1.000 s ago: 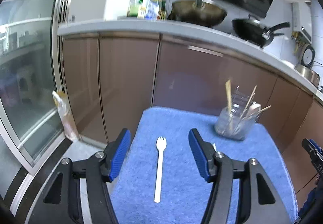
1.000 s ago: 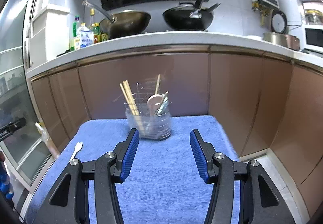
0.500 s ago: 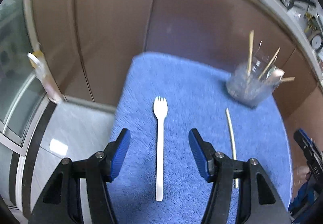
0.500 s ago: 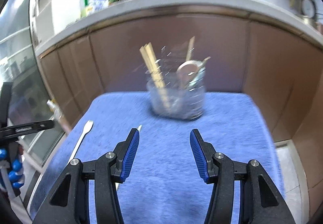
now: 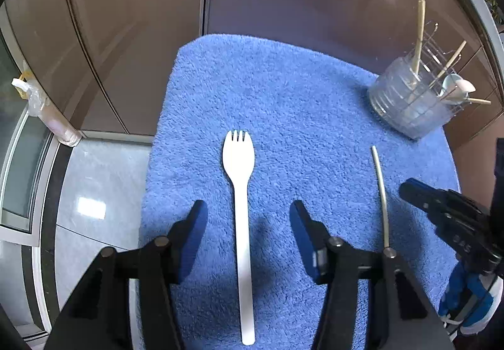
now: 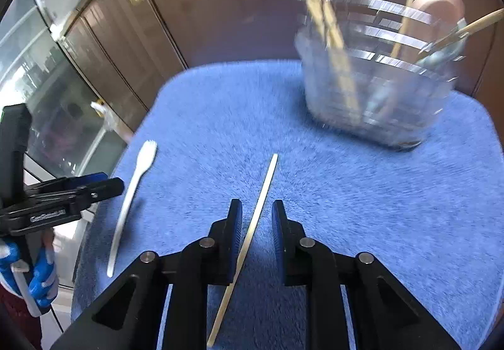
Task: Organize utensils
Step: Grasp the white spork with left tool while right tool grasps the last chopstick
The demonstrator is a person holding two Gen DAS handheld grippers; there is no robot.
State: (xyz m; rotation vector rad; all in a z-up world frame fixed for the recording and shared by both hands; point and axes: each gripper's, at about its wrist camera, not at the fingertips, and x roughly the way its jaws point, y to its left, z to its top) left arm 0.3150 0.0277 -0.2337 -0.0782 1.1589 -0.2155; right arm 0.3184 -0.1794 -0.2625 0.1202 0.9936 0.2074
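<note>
The left gripper (image 5: 247,220) stands wide open astride the white plastic fork (image 5: 241,211), whose tines point toward the holder (image 5: 409,104). Only the right view shows the right gripper (image 6: 256,217), its narrowed jaws flanking but not pinching the thin chopstick (image 6: 252,230). Both have tilted down onto the fuzzy blue towel (image 5: 299,98) since a second ago; the right has narrowed.

Both views bright w/ daylight; left-wrist view sharp, a glare patch on the pale glossy floor tile (image 5: 91,208) at lower left, soft shadows under the black-and-blue left gripper (image 5: 249,220). Right-wrist view motion-blurred, esp. the clear ribbed plastic utensil holder (image 6: 375,72) at upper right. Fisheye bends edges, dark vignette in corners.
</note>
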